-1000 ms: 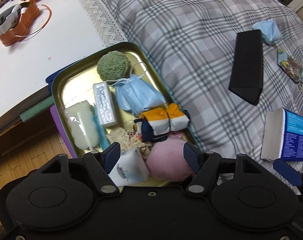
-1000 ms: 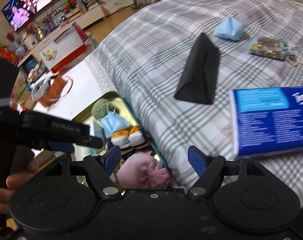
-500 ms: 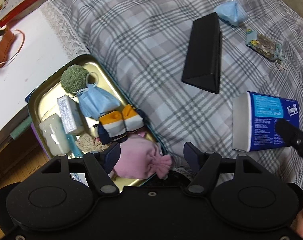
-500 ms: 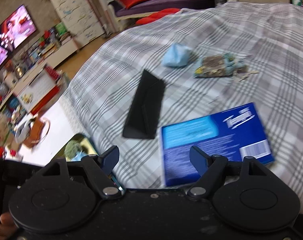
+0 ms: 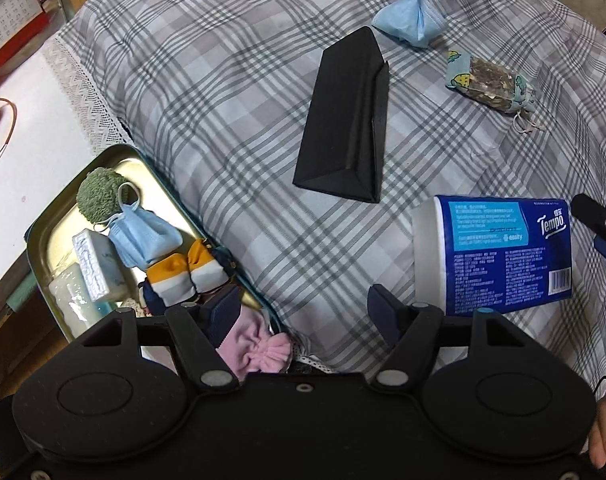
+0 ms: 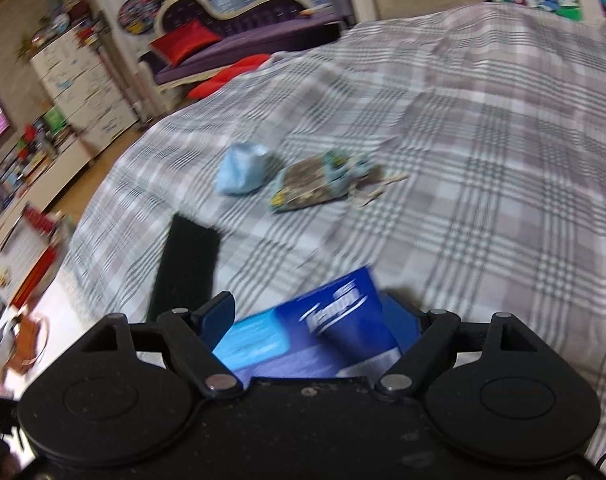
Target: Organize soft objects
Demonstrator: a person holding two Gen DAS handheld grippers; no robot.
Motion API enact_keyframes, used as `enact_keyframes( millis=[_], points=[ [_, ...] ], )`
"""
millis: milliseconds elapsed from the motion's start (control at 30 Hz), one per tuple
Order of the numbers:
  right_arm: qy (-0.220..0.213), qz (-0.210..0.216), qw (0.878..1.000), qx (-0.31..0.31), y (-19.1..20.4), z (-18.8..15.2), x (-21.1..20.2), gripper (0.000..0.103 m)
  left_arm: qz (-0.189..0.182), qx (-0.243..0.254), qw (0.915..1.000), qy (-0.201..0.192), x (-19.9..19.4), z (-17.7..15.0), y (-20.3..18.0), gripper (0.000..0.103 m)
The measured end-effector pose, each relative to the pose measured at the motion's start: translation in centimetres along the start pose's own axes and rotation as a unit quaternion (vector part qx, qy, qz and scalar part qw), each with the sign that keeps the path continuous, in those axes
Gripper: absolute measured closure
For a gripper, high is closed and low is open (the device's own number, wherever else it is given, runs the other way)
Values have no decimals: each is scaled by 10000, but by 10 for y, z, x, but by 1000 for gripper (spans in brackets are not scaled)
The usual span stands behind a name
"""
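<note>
On a plaid bed (image 5: pixel 231 80), open right tongs (image 6: pixel 309 320) straddle a blue tissue pack (image 6: pixel 303 336); left tongs (image 5: pixel 303 308) hover open, empty.

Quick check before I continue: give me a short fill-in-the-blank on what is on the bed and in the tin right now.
1. The blue tissue pack sits between the fingers of the ____ gripper.
2. The black case lies on the ____ blanket.
3. The green ball rests inside the ____ tin.
4. The left gripper holds ____.

Missing words: right; plaid; gold; nothing
</note>
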State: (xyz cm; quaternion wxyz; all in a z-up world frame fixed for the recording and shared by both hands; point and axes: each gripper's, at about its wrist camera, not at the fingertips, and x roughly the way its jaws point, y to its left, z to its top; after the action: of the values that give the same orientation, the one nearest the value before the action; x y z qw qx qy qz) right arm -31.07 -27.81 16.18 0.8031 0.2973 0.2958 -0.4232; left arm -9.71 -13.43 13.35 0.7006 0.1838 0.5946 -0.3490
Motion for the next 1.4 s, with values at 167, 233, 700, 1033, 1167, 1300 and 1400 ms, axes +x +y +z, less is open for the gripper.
enact_keyframes(
  millis=[167, 233, 700, 1033, 1167, 1300, 1400],
  points=[
    [-96, -317, 9994, 95, 0, 22, 21, 20, -28, 45, 10000, 57, 7, 9, -8, 37],
    [-131, -485, 9987, 69, 4, 31, 33, 19, -6, 74, 10000, 47, 8, 12, -11, 37],
    [-26, -878, 9937, 691, 23, 96, 125, 10, 42, 60, 9999, 93, 25, 40, -21, 37],
    [-228, -1321, 9853, 1058, 15, 121, 186, 10, 49, 190, 9996, 190, 37, 48, -39, 37],
    [33, -1504, 9844, 908, 14, 121, 205, 10, 88, 190, 9995, 240, 41, 49, -43, 37],
    [315, -1561, 9846, 724, 10, 121, 213, 6, 141, 200, 9993, 284, 44, 51, -46, 37],
    [728, -1360, 9870, 440, 7, 125, 209, 7, 127, 138, 9993, 312, 46, 50, -46, 37]
  ],
)
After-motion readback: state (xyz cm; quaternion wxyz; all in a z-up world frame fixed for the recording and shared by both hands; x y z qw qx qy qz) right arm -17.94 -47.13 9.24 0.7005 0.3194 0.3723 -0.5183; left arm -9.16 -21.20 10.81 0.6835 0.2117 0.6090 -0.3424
